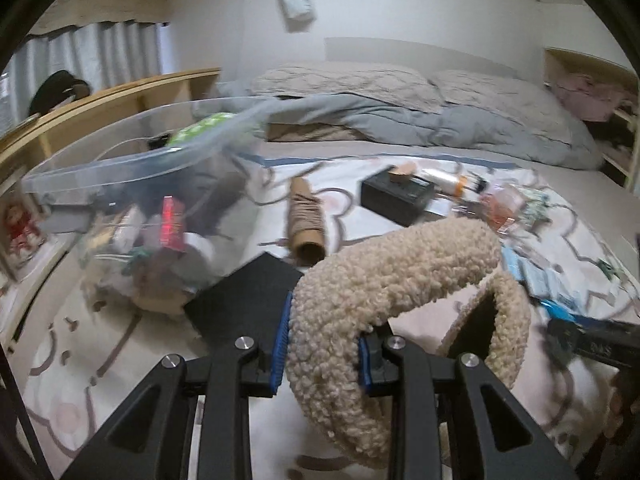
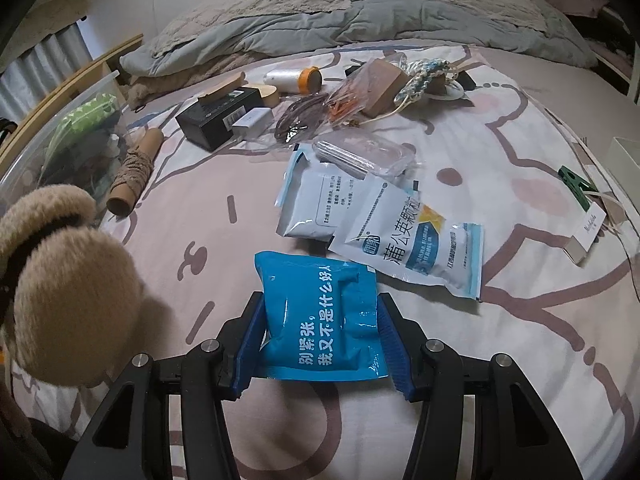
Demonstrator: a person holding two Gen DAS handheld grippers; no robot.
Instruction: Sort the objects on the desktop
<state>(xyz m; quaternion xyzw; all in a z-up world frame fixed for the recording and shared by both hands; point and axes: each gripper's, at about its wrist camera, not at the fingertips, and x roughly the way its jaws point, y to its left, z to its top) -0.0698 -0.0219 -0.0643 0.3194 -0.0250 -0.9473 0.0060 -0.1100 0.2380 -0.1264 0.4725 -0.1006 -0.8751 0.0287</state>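
Now, in your left wrist view, your left gripper squeezes tight on the fluffy earmuffs, up off the bed. A clear bin full of things sits at ten o'clock. A roll of brown string lies at twelve o'clock.

Next, in your right wrist view, your right gripper holds the blue packet by its two sides. Two white packets lie on the bed at one o'clock. The earmuffs show at nine o'clock.

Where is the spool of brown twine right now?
In the right wrist view, the spool of brown twine lies on the bedsheet at left, between the clear bin and the black box.
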